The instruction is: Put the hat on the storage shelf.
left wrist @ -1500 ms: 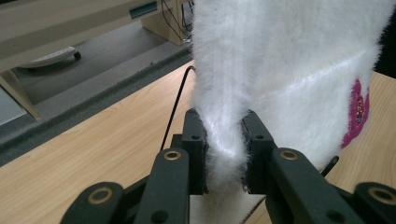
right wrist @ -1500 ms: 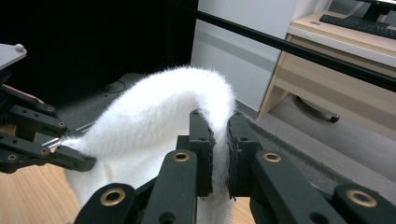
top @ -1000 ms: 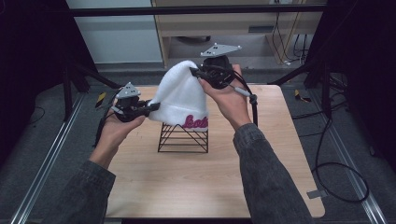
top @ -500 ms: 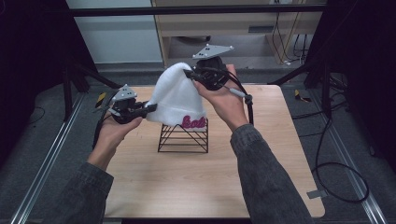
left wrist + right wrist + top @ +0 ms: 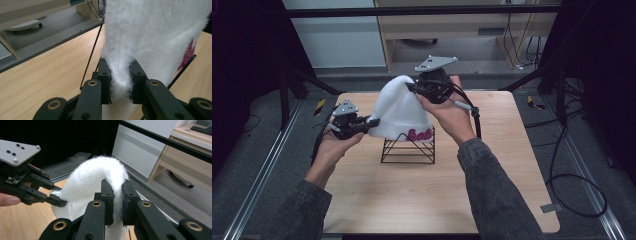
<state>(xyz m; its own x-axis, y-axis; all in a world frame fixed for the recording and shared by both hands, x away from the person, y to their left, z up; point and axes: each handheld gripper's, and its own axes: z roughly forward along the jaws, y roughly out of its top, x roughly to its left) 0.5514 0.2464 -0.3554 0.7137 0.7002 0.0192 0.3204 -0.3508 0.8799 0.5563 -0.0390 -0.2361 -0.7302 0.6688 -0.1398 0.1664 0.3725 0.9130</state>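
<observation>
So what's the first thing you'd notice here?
A fluffy white hat with pink letters, held up over a black wire stand in the middle of the wooden table. The left claw pinches its edge, and the right claw pinches its top, both shut tight on the fur.

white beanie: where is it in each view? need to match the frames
High view: white fuzzy beanie at centre, over the black wire stand.
Left gripper view: upper right and centre, its edge pinched between the jaws of the left gripper.
Right gripper view: centre-left, a fold clamped in the right gripper.
Shared landmark: the wooden table.
</observation>
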